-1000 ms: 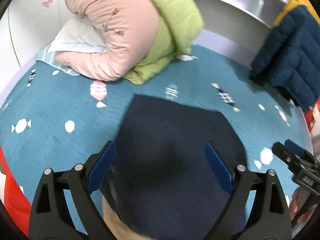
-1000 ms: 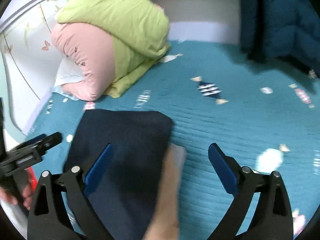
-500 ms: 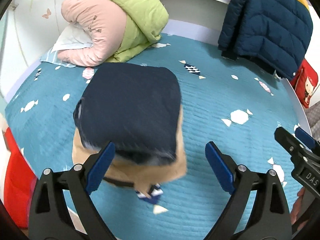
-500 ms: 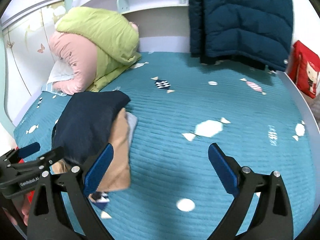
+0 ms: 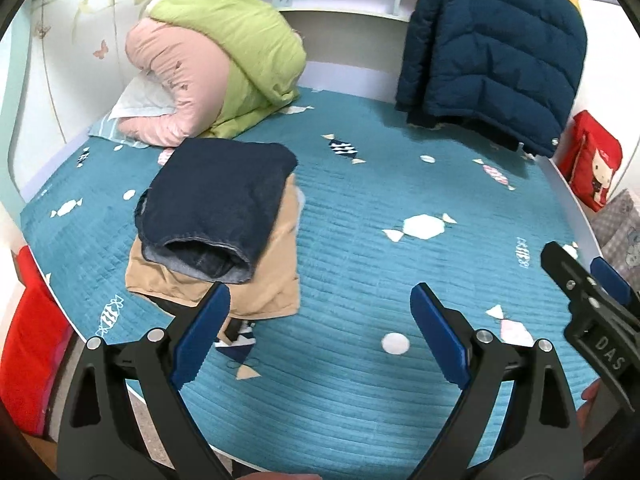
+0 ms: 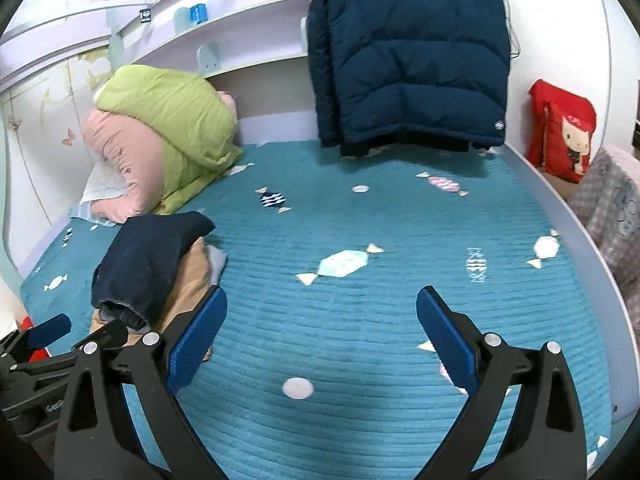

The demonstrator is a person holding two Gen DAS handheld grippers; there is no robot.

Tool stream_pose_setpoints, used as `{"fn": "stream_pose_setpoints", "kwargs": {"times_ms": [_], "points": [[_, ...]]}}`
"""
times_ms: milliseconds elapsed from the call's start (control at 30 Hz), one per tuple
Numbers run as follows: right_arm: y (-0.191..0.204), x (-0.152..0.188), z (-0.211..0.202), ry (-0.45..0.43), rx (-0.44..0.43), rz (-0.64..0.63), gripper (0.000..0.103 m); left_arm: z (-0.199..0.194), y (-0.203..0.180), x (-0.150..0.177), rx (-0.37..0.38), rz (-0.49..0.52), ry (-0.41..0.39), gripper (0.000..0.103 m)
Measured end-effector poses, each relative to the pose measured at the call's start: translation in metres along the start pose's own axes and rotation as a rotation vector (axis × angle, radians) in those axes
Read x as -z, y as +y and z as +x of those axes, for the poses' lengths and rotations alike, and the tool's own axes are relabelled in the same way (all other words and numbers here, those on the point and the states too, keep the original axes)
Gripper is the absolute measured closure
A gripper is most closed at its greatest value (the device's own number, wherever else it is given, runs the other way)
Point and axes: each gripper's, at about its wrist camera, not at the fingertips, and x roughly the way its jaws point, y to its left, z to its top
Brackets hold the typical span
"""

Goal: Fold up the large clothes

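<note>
Both grippers have pulled back from the folded jeans, left gripper and right gripper wide open, holding nothing. The jeans now top the pile on the bed, so that piece looks done. The hanging jacket is probably next.

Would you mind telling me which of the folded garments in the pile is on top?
The dark navy denim piece is on top; the tan garment lies beneath it, sticking out at the near and right edges.
</note>
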Motion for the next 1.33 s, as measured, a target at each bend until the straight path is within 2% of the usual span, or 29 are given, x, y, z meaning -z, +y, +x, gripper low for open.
{"fn": "stream_pose_setpoints", "kwargs": {"times_ms": [133, 400, 1333], "points": [[-0.009, 0.002, -0.012, -0.035, 0.037, -0.006, 0.011, -0.009, -0.011, 0.001, -0.003, 0.005, -0.031, 0.011], [-0.016, 0.005, -0.019, -0.049, 0.025, 0.002, 0.011, -0.017, -0.026, 0.002, -0.009, 0.022, -0.057, 0.011], [-0.016, 0.003, -0.021, -0.049, 0.023, -0.034, 0.011, -0.022, -0.035, 0.007, -0.048, 0.027, -0.053, 0.011]]}}
